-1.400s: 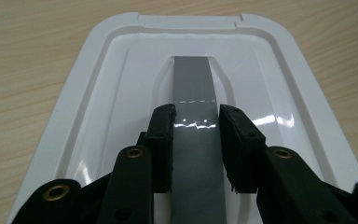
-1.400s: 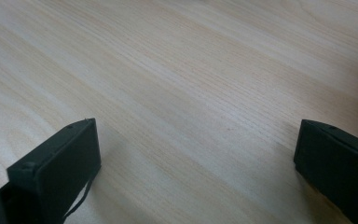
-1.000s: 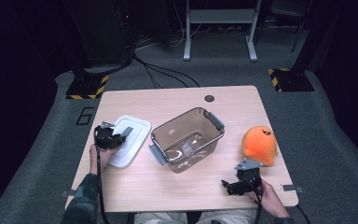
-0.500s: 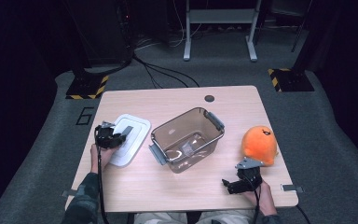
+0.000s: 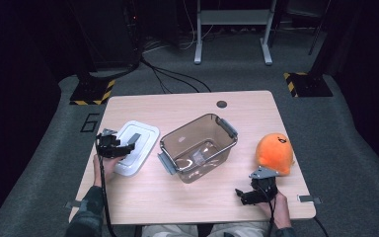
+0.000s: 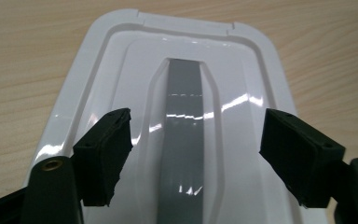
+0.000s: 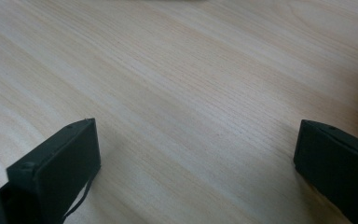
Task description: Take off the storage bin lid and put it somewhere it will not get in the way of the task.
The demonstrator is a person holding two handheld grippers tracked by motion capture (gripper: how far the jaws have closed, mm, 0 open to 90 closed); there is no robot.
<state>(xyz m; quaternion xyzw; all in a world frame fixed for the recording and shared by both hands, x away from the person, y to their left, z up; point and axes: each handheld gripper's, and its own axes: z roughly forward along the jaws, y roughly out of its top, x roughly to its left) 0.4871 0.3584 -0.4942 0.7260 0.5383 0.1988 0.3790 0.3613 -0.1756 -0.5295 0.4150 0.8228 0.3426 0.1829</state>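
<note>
A white lid (image 5: pixel 139 144) with a grey handle strip (image 6: pixel 185 116) lies flat on the left of the wooden table (image 5: pixel 187 106). My left gripper (image 5: pixel 126 146) hovers over the near end of the lid (image 6: pixel 242 79). Its jaws have just been opening and now stand open (image 6: pixel 196 135) on either side of the strip, pressing on nothing. A clear brown container (image 5: pixel 200 147) with grey side latches sits mid-table. An orange plush toy (image 5: pixel 275 153) rests at the right. My right gripper (image 5: pixel 249 193) is low near the front edge, open (image 7: pixel 198 144) over bare wood (image 7: pixel 191 70).
A small dark round hole (image 5: pixel 221 104) marks the table's far edge. Beyond the table are grey carpet, cables and black stand bases with yellow-black tape (image 5: pixel 93 91). Bare wood lies between the container and the front edge.
The left gripper's jaws look spread wider over the lid than before. Both hands stay about where they were.
</note>
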